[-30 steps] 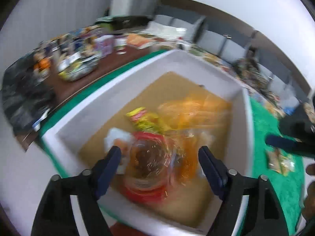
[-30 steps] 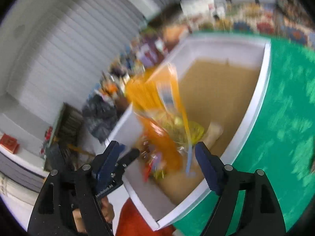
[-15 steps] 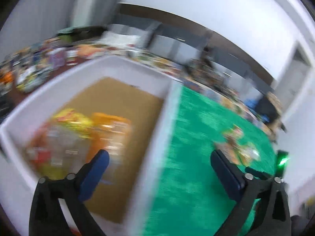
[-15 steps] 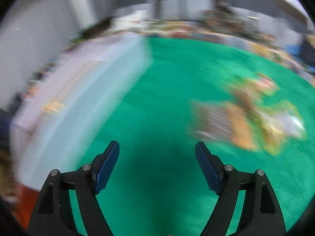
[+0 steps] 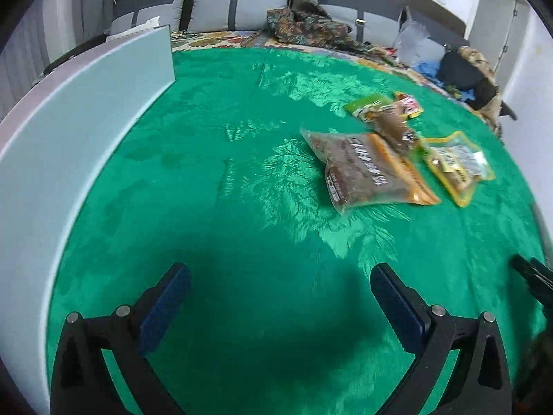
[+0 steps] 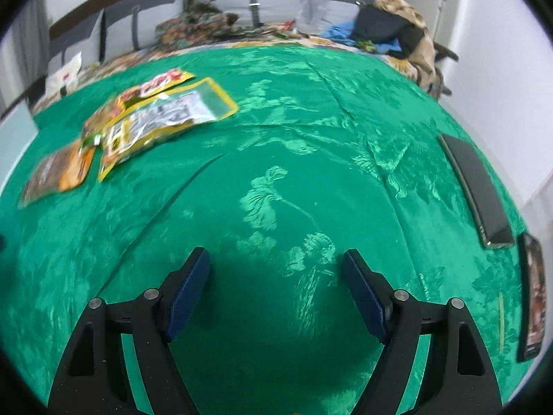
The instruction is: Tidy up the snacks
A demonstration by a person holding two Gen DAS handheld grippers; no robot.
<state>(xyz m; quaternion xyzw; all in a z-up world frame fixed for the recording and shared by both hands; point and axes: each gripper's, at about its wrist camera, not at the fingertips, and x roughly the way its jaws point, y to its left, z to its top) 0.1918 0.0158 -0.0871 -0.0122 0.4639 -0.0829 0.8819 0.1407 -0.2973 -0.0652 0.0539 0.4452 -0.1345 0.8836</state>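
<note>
Several snack packets lie on the green cloth (image 5: 242, 173). A clear bag of brown snacks with an orange edge (image 5: 366, 173) lies nearest, a yellow-edged packet (image 5: 456, 166) beside it, and a green and red packet (image 5: 376, 107) behind. The white box (image 5: 69, 131) stands at the left; its inside is hidden. My left gripper (image 5: 280, 297) is open and empty over the cloth. My right gripper (image 6: 276, 287) is open and empty, with the yellow-edged packet (image 6: 166, 121) and the orange-edged bag (image 6: 58, 173) far to its upper left.
Two dark flat devices (image 6: 477, 186) (image 6: 534, 297) lie at the right edge of the cloth. A sofa with grey cushions (image 5: 238, 3), patterned fabric and bags stands behind the table. A black gripper part (image 5: 532, 276) shows at the right edge.
Both grippers have swung right, away from the white box with the dropped snack bags, and now face the green cloth and the loose packets. Both stay open and empty.
</note>
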